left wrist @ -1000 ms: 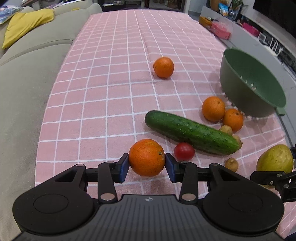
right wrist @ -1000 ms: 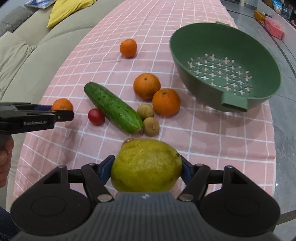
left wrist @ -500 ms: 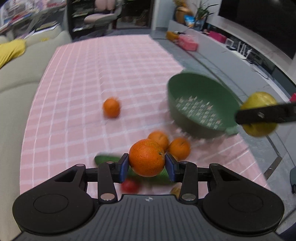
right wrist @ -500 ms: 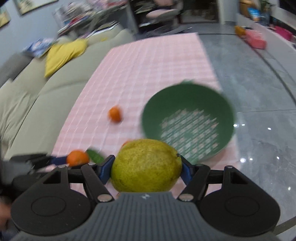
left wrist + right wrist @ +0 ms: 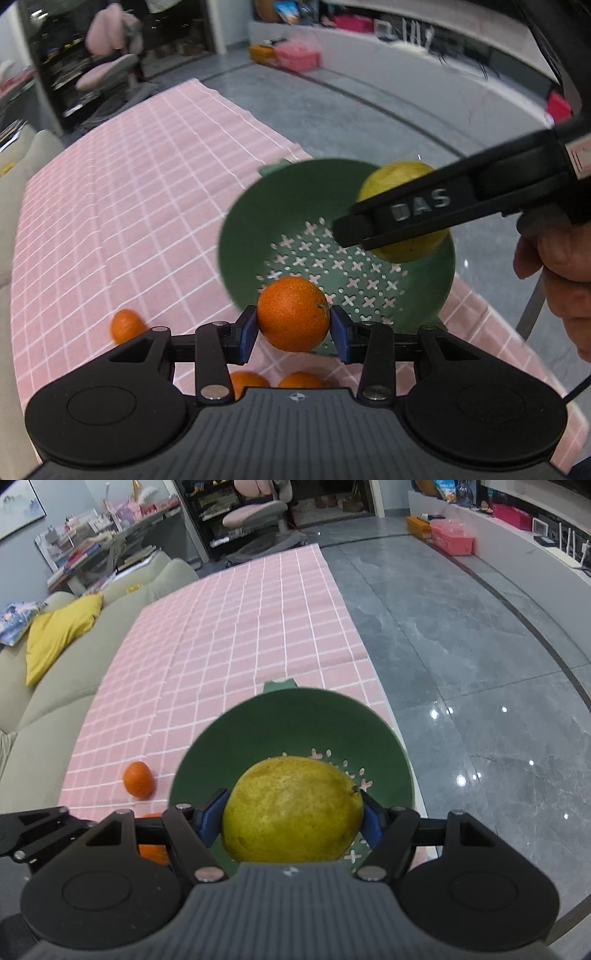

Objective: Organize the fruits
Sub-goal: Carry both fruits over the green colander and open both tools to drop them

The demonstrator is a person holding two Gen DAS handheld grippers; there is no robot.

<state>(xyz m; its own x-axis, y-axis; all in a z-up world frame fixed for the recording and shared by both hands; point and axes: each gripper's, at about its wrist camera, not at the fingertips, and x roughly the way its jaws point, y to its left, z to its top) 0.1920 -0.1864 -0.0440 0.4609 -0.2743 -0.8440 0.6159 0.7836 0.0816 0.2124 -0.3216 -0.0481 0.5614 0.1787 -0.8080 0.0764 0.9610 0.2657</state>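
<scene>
My left gripper (image 5: 293,329) is shut on an orange (image 5: 293,319) and holds it in the air at the near rim of the green colander (image 5: 240,236). My right gripper (image 5: 291,821) is shut on a yellow-green pear (image 5: 291,808) and holds it above the colander (image 5: 229,746). In the left wrist view the pear (image 5: 402,177) hangs over the colander's right side, partly behind the right gripper's finger (image 5: 424,212). The colander holds no fruit that I can see.
A loose orange (image 5: 125,325) lies on the pink checked tablecloth (image 5: 110,206) left of the colander; it also shows in the right wrist view (image 5: 138,779). Two more oranges (image 5: 299,380) peek out below my left gripper. A sofa (image 5: 55,686) runs along the left; grey floor lies right.
Both grippers have risen and moved forward with their fruit, from beside the colander to over it. The cucumber and tomato have dropped out of view.
</scene>
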